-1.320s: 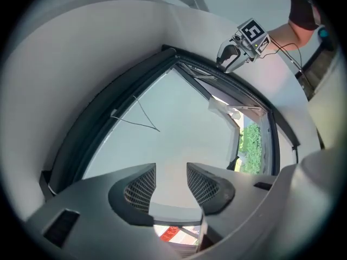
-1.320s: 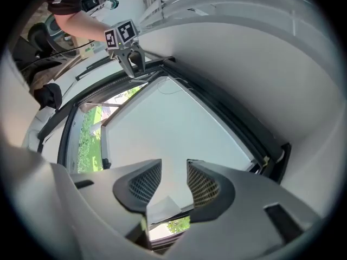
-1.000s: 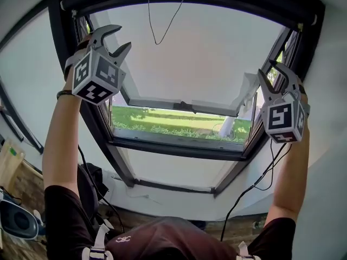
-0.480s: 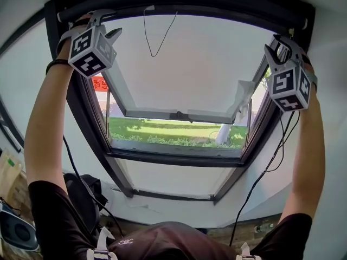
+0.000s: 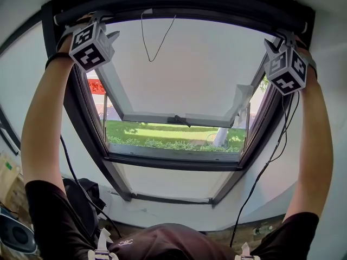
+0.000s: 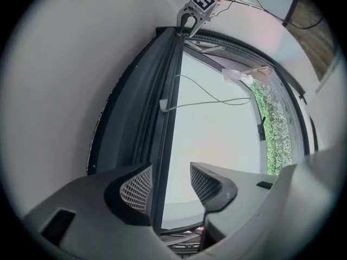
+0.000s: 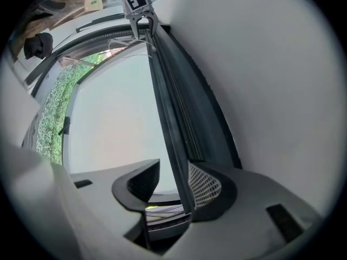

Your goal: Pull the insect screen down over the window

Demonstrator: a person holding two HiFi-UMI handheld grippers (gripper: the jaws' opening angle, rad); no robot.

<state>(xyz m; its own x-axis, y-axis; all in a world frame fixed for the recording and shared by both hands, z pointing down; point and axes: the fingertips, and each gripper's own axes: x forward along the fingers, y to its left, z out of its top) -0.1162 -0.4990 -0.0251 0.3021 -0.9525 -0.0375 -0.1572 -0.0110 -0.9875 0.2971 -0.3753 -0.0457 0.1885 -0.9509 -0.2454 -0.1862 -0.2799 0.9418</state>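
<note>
**Both tongs up at the screen bar, top of the window**

Reaching high with both arms, right up to the top of the window frame. Holding the left gripper at the top left corner and the right gripper at the top right corner, well apart from each other.

Seen along the left gripper: opening wide, with the thin dark screen bar running between the two pads. Close to the left pad, with a clear gap to the right pad. Not squeezing the bar.

Seen along the right gripper: opening too, but not as wide. Same dark bar between the pads here, just beside the right pad and maybe touching it, with a gap on the other side. No tight hold on it.

Screen bar up at the very top, tucked against the long dark box. Not pulled down yet, so nothing over the glass.

Hanging from a small white tab on the middle of the bar, a thin cord in a loose loop.

Lower down, the window pane tipped open at the bottom, with green grass outside.
</note>
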